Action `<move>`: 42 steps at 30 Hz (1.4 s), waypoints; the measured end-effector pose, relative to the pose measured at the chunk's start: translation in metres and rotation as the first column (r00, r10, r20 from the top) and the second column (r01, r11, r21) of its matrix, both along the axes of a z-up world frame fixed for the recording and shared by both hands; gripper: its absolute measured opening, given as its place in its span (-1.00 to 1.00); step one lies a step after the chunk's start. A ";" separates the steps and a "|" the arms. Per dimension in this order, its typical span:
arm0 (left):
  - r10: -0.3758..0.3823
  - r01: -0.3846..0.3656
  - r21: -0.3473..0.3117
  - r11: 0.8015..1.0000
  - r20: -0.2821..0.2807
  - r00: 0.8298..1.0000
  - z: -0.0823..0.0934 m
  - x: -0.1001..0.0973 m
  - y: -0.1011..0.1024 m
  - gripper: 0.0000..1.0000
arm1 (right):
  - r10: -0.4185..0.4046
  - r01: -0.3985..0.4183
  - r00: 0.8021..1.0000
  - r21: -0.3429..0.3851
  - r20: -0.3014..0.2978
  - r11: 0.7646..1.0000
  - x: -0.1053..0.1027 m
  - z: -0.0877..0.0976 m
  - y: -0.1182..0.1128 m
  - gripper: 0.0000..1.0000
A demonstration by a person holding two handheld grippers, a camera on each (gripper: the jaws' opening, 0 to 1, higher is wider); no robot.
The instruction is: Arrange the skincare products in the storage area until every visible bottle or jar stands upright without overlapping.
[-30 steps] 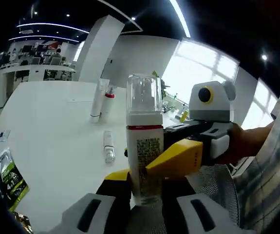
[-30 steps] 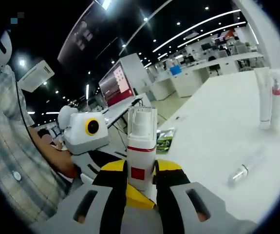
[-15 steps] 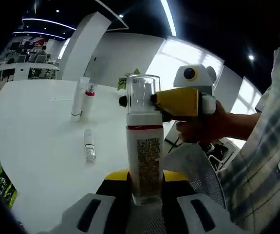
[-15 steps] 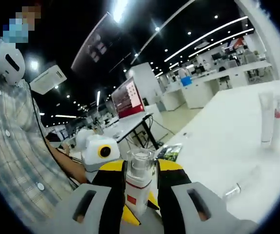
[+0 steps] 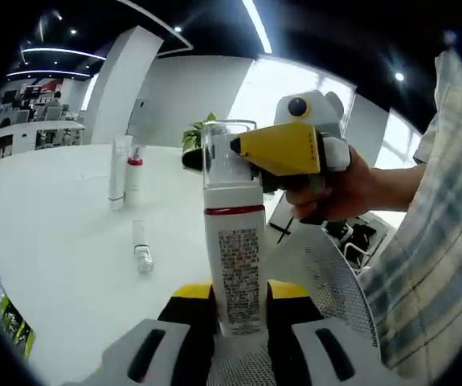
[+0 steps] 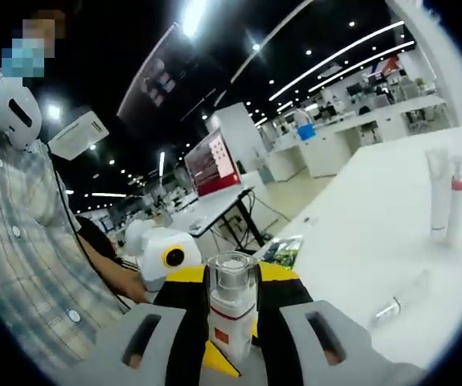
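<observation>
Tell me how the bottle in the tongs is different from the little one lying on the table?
The held bottle stands upright, gripped low down by the left tongs with the right tongs at its clear cap; the little bottle lies flat on the white table, untouched. The held bottle looks bigger, with a red band and printed label; the little one looks plain and clear. Both have see-through parts.

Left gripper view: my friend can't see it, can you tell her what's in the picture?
A tall white spray bottle with a clear cap and red band stands clamped in the left gripper, while the yellow-nosed right gripper closes on its cap. Behind, on the white table, two white tubes stand upright and one small clear bottle lies flat.
</observation>
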State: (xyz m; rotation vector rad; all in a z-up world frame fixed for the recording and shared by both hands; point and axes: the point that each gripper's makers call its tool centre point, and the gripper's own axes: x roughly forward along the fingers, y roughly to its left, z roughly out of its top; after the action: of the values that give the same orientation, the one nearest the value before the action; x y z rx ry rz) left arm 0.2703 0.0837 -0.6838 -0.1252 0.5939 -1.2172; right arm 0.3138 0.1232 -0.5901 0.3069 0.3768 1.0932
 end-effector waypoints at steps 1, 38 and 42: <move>0.016 -0.016 0.016 1.000 0.013 1.000 -0.002 0.003 0.003 -0.52 | -0.003 0.003 1.000 -0.008 0.008 1.000 0.001 0.000 0.002 -0.61; 0.033 -0.118 0.284 0.952 0.287 0.957 -0.027 0.012 0.006 -0.26 | -0.269 0.282 0.957 -0.143 0.106 0.949 0.054 -0.015 -0.086 -0.61; 0.012 -0.106 0.284 0.953 0.313 0.950 -0.026 0.010 0.000 -0.26 | -0.333 0.351 0.936 -0.204 0.118 0.914 0.074 -0.025 -0.108 -0.60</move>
State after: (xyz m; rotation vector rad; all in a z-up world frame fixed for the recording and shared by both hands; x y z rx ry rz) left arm 0.2800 0.0839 -0.7102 0.2965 0.4874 -1.0478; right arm 0.3878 0.0152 -0.6147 0.1217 0.3538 0.7076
